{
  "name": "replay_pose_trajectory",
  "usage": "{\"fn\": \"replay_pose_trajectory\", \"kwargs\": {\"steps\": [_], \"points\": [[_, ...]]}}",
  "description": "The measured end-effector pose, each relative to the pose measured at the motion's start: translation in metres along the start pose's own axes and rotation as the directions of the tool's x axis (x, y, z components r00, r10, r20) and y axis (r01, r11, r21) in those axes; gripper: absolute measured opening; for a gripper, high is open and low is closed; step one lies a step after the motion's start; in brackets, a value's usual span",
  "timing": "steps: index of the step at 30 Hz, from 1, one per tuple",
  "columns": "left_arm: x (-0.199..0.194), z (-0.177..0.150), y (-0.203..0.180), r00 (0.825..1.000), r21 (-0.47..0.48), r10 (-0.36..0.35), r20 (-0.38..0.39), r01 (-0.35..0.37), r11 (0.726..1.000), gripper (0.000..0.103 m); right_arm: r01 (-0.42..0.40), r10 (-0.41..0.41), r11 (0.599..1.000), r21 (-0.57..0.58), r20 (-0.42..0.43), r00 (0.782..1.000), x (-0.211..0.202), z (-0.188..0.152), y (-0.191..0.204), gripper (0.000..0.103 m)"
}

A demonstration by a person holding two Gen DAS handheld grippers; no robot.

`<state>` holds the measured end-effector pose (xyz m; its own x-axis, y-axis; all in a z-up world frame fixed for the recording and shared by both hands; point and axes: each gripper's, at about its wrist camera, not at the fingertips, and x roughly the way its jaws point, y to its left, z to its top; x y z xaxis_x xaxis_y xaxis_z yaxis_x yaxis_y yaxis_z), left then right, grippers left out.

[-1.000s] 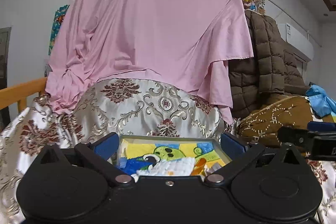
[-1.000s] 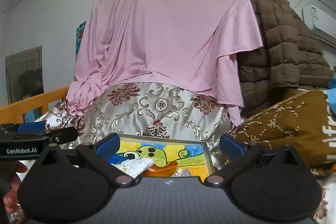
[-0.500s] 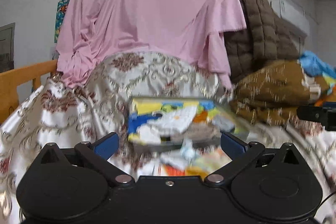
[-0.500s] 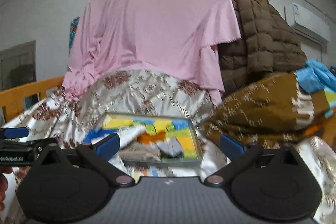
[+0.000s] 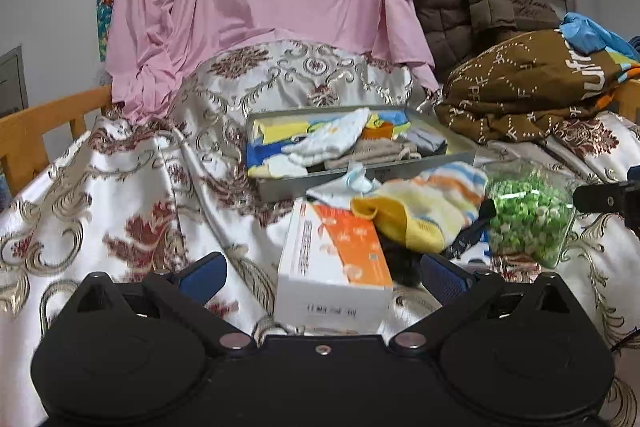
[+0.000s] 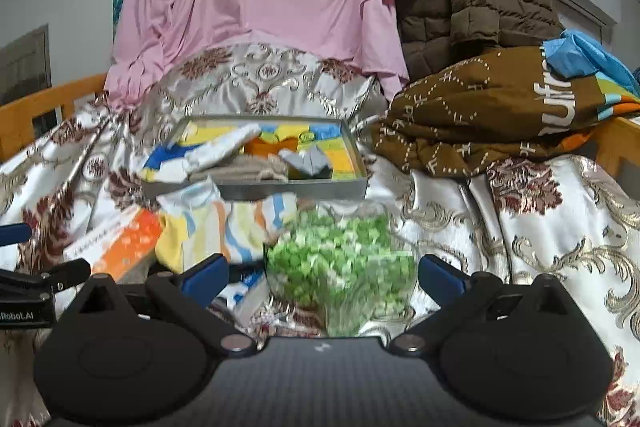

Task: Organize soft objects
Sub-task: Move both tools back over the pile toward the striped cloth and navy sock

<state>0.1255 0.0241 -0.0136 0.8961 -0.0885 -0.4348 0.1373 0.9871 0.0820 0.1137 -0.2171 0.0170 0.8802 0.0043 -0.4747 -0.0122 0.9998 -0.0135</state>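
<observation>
Damask-covered bed [image 5: 132, 187], cluttered; grey metal tray [image 5: 360, 175] at 12 o'clock already holds small cloths. Striped yellow-orange-blue sock [image 5: 424, 211] lies loose before the tray, long axis 8-to-2 o'clock, at 1 o'clock from left gripper [image 5: 322, 273], 11 o'clock from right gripper [image 6: 322, 273]. Both jaws apart, empty; left looks nearer.

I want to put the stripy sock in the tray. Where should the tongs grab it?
Grab the striped sock at its bunched yellow end, coming from above with the left tongs. That end humps up beside the orange box; the other end crowds the clear jar.
</observation>
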Motion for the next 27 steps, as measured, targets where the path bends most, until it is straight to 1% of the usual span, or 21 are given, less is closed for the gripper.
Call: {"fn": "replay_pose_trajectory", "kwargs": {"steps": [5, 9, 15, 22, 27], "points": [[0.003, -0.009, -0.004, 0.999, 0.024, -0.003, -0.045, 0.004, 1.0, 0.102, -0.023, 0.021, 0.999, -0.044, -0.058, 0.998, 0.006, -0.01, 0.009, 0.103], [0.005, -0.014, -0.005, 0.998, 0.021, -0.005, -0.067, 0.006, 1.0, 0.102, -0.041, 0.033, 0.996, -0.085, -0.087, 0.996, 0.01, -0.018, 0.018, 0.103], [0.01, -0.015, -0.003, 0.996, 0.008, -0.002, -0.088, 0.003, 1.0, 0.102, -0.063, 0.051, 0.995, -0.078, -0.142, 0.989, 0.018, -0.024, 0.018, 0.103], [0.013, -0.017, 0.0, 0.995, -0.013, 0.005, -0.102, -0.007, 1.0, 0.102, -0.069, 0.057, 0.995, -0.071, -0.162, 0.985, 0.022, -0.027, 0.017, 0.103], [0.012, -0.017, 0.0, 0.995, -0.015, 0.001, -0.098, -0.003, 1.0, 0.102, -0.065, 0.052, 0.995, -0.072, -0.166, 0.985, 0.024, -0.028, 0.018, 0.103]]}}
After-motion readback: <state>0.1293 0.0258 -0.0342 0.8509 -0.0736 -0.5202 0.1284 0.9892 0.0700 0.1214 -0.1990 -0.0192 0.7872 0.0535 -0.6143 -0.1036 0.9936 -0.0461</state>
